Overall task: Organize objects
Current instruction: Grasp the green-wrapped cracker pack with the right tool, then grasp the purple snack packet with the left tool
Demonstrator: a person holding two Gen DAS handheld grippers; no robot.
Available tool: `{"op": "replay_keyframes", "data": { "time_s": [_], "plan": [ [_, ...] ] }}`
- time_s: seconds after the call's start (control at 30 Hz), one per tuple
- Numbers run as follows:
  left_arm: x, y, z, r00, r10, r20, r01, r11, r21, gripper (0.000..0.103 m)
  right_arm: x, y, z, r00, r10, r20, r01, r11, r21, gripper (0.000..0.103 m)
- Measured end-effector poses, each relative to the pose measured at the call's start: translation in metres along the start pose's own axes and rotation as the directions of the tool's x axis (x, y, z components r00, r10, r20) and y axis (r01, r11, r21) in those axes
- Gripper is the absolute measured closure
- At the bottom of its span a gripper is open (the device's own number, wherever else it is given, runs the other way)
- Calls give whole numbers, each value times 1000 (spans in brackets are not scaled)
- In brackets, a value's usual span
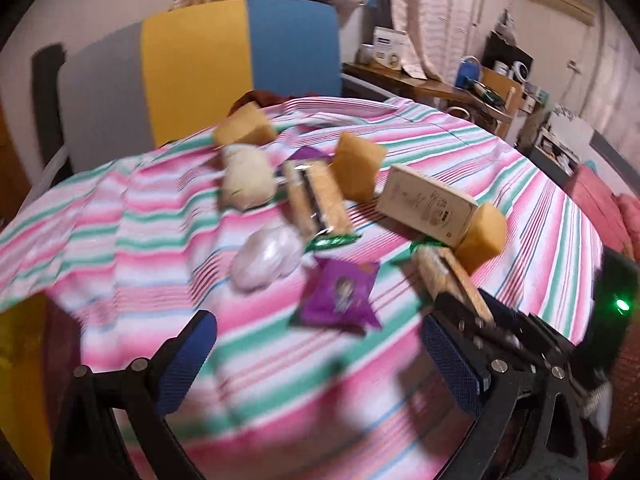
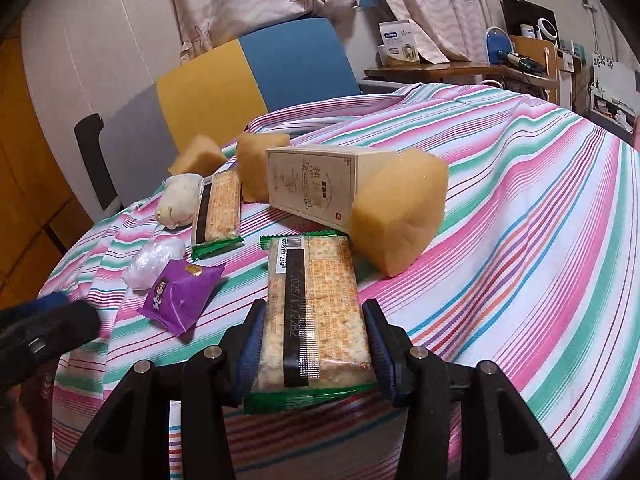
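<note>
My right gripper [image 2: 314, 324] is shut on a green-edged cracker pack [image 2: 316, 312], held by its two long sides just above the striped cloth. The same pack shows in the left wrist view [image 1: 452, 276]. My left gripper [image 1: 316, 340] is open and empty, above the cloth just short of a purple snack packet [image 1: 340, 294] [image 2: 180, 294]. A second cracker pack [image 1: 316, 196] [image 2: 218, 210], a beige carton [image 1: 428, 204] [image 2: 316, 186], three yellow sponges [image 1: 358, 166] [image 2: 400, 224], a white plush lump [image 1: 248, 180] and a clear plastic wad [image 1: 268, 256] lie beyond.
The table [image 2: 520, 240] wears a pink, green and white striped cloth. A yellow and blue chair [image 1: 240, 68] stands at its far edge. A wooden desk [image 2: 460, 68] with boxes and clutter is at the back right. Curtains hang behind.
</note>
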State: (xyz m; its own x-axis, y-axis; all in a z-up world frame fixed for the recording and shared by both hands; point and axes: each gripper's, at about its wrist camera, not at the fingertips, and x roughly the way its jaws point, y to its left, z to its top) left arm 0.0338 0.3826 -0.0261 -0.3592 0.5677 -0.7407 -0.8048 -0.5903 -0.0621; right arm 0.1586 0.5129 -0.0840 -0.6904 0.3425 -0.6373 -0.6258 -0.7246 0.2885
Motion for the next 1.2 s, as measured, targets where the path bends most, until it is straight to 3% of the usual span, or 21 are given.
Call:
{"op": "replay_keyframes", "data": {
  "time_s": [0.1, 0.2, 0.27, 0.4, 0.57, 0.8, 0.87, 1.03, 1.1, 1.17, 1.2],
  "plan": [
    [19, -5, 8, 1000, 16, -26, -16, 1000, 18, 4, 0, 0, -1, 1000, 2, 4, -2, 1000, 3, 55],
    [38, 0, 13, 999, -18, -47, 17, 1000, -15, 13, 0, -1, -1, 1000, 6, 6, -6, 1000, 7, 55],
    [48, 3, 13, 998, -9, -69, 7, 1000, -27, 25, 0, -2, -1, 1000, 8, 7, -8, 1000, 10, 55],
    [57, 6, 6, 997, -11, -79, 10, 1000, -12, 31, 0, -3, -2, 1000, 14, 8, -14, 1000, 15, 55],
    [56, 2, -9, 1000, 17, -26, -16, 998, 67, 68, 0, -4, -2, 1000, 16, 6, -16, 1000, 17, 55],
    [46, 10, -21, 1000, -7, 22, 6, 999, 43, 79, 0, -5, -3, 1000, 15, 6, -15, 1000, 16, 55],
    [41, 10, -25, 999, -21, 30, 20, 999, 30, 87, 0, -4, -3, 1000, 14, 6, -15, 1000, 15, 55],
    [29, 7, -38, 999, -32, 37, 32, 999, 10, 88, 0, -4, -2, 1000, 14, 6, -14, 1000, 15, 55],
    [24, 4, -39, 999, -19, 40, 19, 1000, 14, 84, 0, -4, -2, 1000, 14, 6, -14, 1000, 15, 55],
    [21, 2, -35, 998, 0, 58, -2, 999, 32, 56, 0, -4, -2, 1000, 14, 6, -14, 1000, 15, 55],
    [18, -1, -31, 996, 21, 84, -26, 998, 57, 50, 0, -4, -3, 1000, 14, 6, -14, 1000, 15, 55]
  ]
}}
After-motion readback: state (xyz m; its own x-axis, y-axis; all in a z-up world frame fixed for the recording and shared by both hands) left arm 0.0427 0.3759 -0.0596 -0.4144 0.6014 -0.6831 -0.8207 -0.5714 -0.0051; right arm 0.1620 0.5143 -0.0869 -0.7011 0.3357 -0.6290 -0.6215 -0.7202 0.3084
